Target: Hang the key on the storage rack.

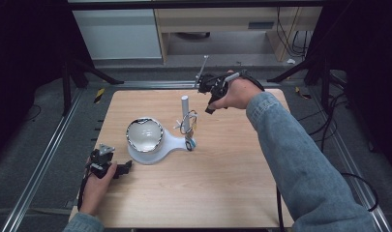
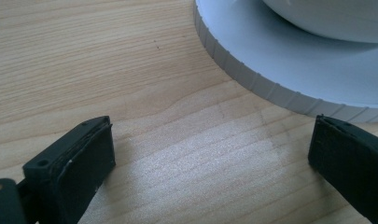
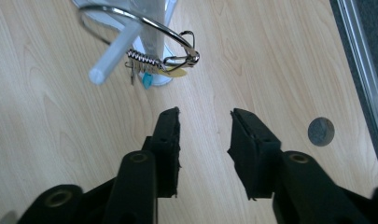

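White post [image 1: 185, 107] stands upright on the stand, right tool [image 3: 205, 123] parted, empty, just beside it.

One white stand [image 1: 150, 150], one bowl [image 1: 144, 134], one upright post [image 1: 185, 108], one wire ring [image 3: 144, 28], two grippers.

Ahead of the left gripper [image 2: 210, 163], the white base [image 2: 289, 60] runs off the frame's top and right edges. Small charms [image 3: 149, 74] beyond the right gripper [image 3: 205, 135] are too small to identify.

a lab recording bay: wooden table [image 1: 222, 193] framed by metal rails [image 1: 38, 169], dark curtains and trailing cables [image 1: 329, 121].
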{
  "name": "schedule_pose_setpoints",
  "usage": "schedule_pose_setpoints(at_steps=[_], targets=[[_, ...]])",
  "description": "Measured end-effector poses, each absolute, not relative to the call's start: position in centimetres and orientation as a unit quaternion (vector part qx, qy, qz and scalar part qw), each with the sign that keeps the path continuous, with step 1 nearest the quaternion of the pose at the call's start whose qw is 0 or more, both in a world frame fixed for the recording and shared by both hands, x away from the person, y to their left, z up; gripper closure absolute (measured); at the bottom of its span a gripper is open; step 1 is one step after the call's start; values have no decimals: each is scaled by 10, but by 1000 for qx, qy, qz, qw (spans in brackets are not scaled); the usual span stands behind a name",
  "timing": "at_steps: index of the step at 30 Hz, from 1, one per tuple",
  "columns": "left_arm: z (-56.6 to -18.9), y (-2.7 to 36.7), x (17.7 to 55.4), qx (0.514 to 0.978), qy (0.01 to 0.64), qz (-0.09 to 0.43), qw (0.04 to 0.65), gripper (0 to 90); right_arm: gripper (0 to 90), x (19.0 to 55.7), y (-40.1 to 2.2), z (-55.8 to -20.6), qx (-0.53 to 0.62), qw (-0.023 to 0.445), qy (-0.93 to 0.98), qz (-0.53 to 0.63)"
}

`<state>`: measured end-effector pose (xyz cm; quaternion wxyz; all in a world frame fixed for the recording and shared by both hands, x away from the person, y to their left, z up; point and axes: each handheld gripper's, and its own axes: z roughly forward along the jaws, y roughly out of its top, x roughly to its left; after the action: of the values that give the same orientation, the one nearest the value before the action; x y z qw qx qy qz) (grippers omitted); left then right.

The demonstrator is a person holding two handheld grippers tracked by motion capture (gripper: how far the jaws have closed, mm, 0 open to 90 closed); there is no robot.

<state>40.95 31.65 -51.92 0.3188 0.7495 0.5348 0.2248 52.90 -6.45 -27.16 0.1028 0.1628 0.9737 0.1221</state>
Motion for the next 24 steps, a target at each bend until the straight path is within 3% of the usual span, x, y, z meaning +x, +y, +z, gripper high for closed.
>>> schedule_pose_setpoints(at_steps=[13, 24], targets=[[-519, 317, 410, 750, 534, 225, 318, 0, 292, 533, -78, -287, 201, 92, 970, 99], [-519, 317, 409, 750, 534, 225, 318, 0, 191, 530, -94, -303, 209, 93, 969, 93]])
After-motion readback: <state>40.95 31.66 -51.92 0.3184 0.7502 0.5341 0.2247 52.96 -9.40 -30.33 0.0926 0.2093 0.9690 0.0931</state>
